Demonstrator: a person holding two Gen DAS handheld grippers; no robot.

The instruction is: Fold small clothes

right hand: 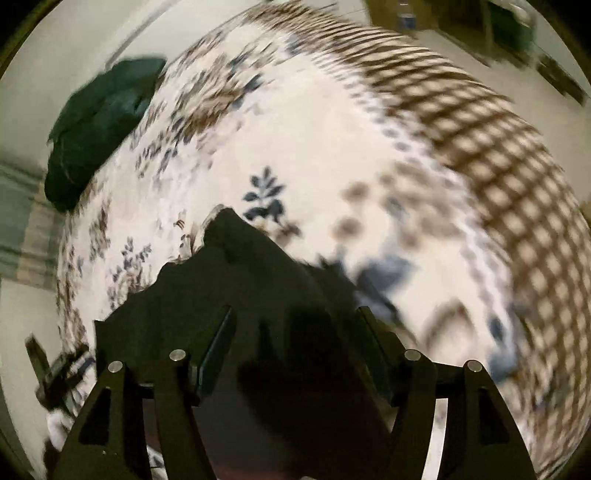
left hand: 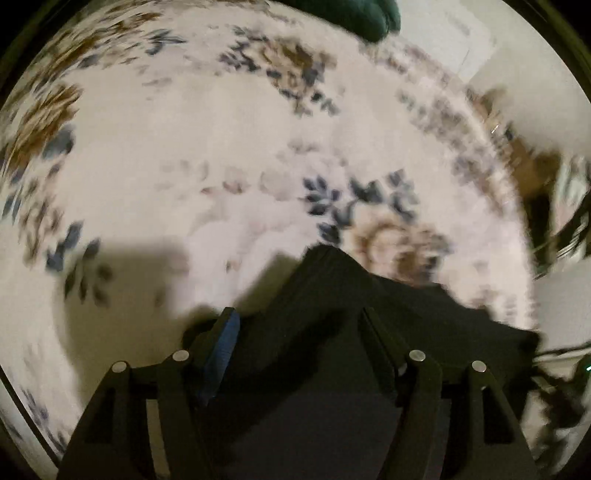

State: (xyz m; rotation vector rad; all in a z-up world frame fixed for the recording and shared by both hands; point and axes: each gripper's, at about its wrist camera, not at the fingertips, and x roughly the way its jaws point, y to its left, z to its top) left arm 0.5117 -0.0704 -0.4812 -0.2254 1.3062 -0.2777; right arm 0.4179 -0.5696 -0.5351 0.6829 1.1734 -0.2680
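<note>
Both the left gripper (left hand: 299, 321) and right gripper (right hand: 295, 319) stand half open, gripping nothing, above a black garment (left hand: 332, 295) on the floral rug (left hand: 184, 147); green cloth (right hand: 96, 129) lies at ten o'clock.

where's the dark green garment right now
The dark green garment lies bunched at the far left edge of the floral rug in the right wrist view, well beyond the black cloth.

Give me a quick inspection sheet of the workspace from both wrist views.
Surface: white floral rug, checked brown border; pale floor beyond.
Job's things: black garment lying on the rug under both tongs.
Clutter: dark green cloth at the rug's edge.
Grippers: left tongs open; right tongs open; garment below, not pinched.
Cables: dark cords at the left view's right edge.
Surroundings: blurred furniture on the floor.
</note>
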